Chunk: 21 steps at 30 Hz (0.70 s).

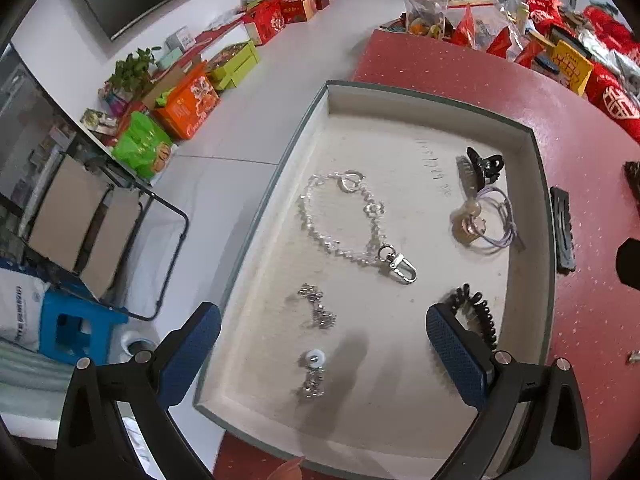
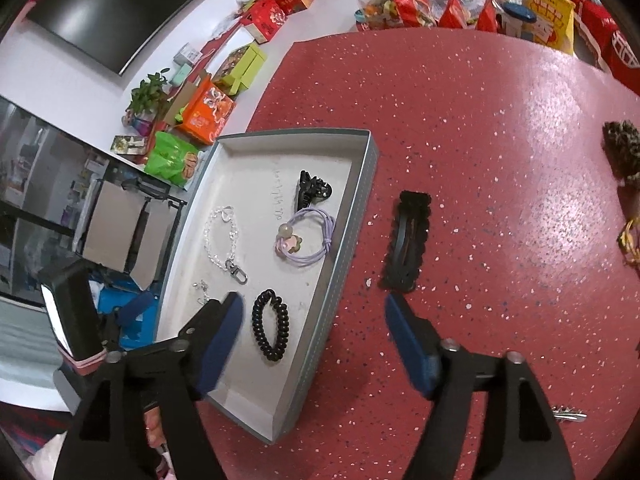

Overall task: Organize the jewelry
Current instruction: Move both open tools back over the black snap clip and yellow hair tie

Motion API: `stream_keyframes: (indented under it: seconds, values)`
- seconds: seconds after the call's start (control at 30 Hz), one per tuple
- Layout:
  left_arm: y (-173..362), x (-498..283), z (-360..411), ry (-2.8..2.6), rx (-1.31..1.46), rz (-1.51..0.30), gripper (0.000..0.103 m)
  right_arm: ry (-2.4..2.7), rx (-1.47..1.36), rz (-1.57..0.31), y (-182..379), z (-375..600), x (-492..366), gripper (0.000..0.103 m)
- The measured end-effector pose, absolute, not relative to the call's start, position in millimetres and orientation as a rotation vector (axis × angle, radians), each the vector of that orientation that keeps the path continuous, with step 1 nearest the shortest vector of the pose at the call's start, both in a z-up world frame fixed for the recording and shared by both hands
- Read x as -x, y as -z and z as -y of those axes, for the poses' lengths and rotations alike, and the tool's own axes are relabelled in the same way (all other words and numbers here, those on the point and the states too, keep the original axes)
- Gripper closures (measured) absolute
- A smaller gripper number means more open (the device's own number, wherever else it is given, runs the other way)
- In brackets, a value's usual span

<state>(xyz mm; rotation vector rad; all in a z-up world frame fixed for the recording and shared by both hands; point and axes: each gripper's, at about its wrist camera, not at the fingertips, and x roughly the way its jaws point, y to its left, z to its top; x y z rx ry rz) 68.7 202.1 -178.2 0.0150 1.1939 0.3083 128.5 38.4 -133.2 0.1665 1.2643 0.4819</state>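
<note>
A shallow grey-edged box lies on the red table. In it are a silver bead chain with a clasp, a small silver earring piece, a white-bead charm, a black claw clip, a purple hair tie with beads and a black spiral hair tie. A black snap hair clip lies on the table right of the box. My left gripper is open above the box's near end. My right gripper is open over the box's right wall.
A leopard-print hair piece and a yellow item lie at the table's right edge. A small silver clip lies near the right gripper. Red packets and bags crowd the far table. Boxes line the floor at left.
</note>
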Motion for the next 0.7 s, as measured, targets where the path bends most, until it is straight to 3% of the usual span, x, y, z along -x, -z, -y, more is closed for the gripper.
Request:
stream_keyframes:
  seconds: [0.07,0.17,0.7]
  values:
    - [177.6,-67.7,-201.4,-0.308,-0.03,-1.196,0.0,-0.482,-0.154,-1.263,133.1,-39.6,-126.7,0.017]
    - [176.4,-66.0,-200.5,-0.304,-0.034,-1.2,0.0,-0.48,-0.157,-1.258,132.4,-39.5,-123.1,0.0]
    - [169.4,-54.9,-138.7,-0.12,-0.033,-1.241,0.0,-0.363,-0.194,-1.315,145.8,42.5,-93.2,0.0]
